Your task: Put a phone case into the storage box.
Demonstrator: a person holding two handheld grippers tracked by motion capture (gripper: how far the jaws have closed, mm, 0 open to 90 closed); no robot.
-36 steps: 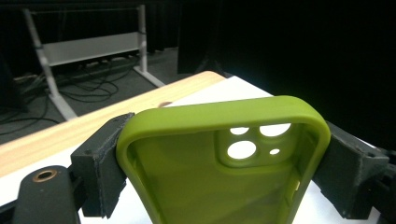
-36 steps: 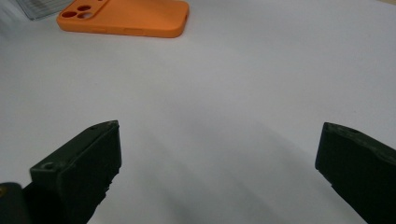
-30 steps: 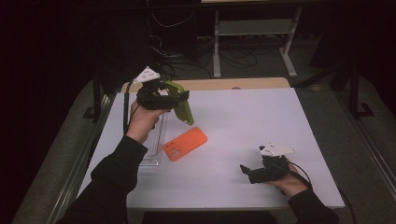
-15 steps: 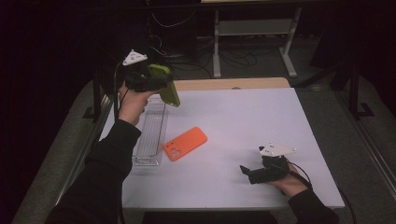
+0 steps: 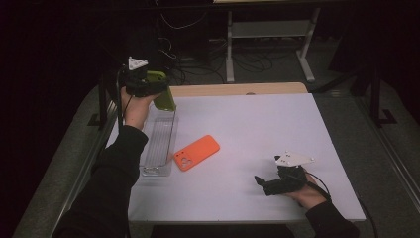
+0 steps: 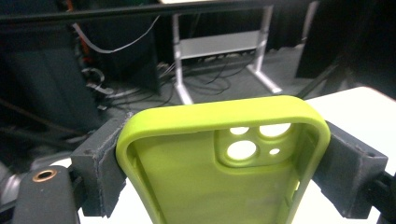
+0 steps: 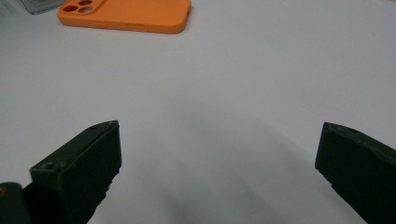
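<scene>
- Up at the table's far-left corner, the left gripper (image 5: 157, 94) is clamped on the green phone case (image 6: 219, 163), held in the air above the clear tray (image 5: 157, 144).
- Right gripper (image 5: 265, 182) rests released near the front edge.
- Orange phone case (image 5: 197, 152) lies just beside the tray; the white table (image 5: 267, 129) is bare to its right.

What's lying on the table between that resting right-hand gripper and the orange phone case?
Nothing: in the right gripper view, bare white table runs from the open right gripper up to the orange phone case. The high view shows the same bare stretch.
</scene>
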